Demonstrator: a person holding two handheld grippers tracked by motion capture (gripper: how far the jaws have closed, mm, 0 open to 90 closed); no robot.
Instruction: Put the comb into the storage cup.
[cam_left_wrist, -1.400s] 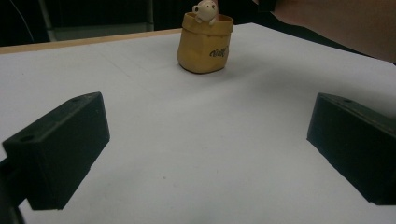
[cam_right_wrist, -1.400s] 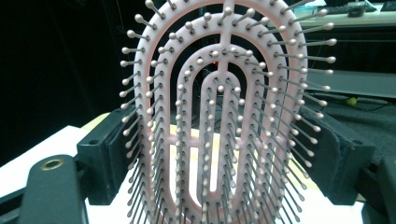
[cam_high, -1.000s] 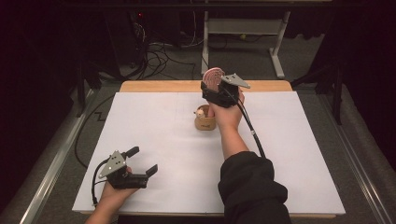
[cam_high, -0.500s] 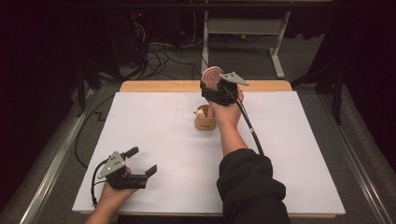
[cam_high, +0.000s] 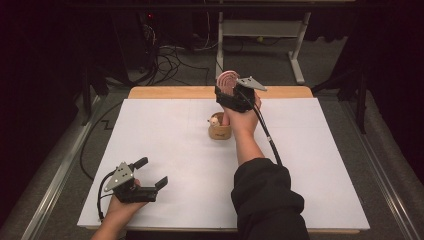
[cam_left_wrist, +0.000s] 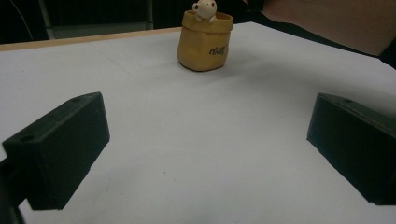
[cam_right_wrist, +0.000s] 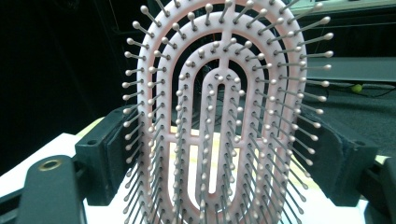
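**Right gripper holds hairbrush upright at far edge of table; left gripper idle, jaws wide**

Right gripper (cam_high: 231, 89): raised above the far middle of the white table (cam_high: 320, 165), near the wooden strip along the far edge. Jaws closed on a pink hairbrush (cam_high: 227, 81). In the right gripper view the brush (cam_right_wrist: 224, 116) stands upright between the two black jaws, one jaw against each side of its oval head, bristle side facing the camera. The head is an open frame of nested oval ribs with ball-tipped pins. The handle is not visible, so I cannot tell where it sits in the grip.

Small pot (cam_high: 219, 130): tan, shaped like a little sack, on the table just on the near side of the right gripper, beside the person's wrist. A small pale figure (cam_high: 215, 120) sits at its rim. The left gripper view shows the pot (cam_left_wrist: 204, 42) upright, dark lettering on its front, the figure (cam_left_wrist: 204, 9) peeking over the top.

Left gripper (cam_high: 150, 175): at the near left corner of the table, low over the surface, well apart from the pot. Jaws spread wide, bare table between them. Points toward the pot.
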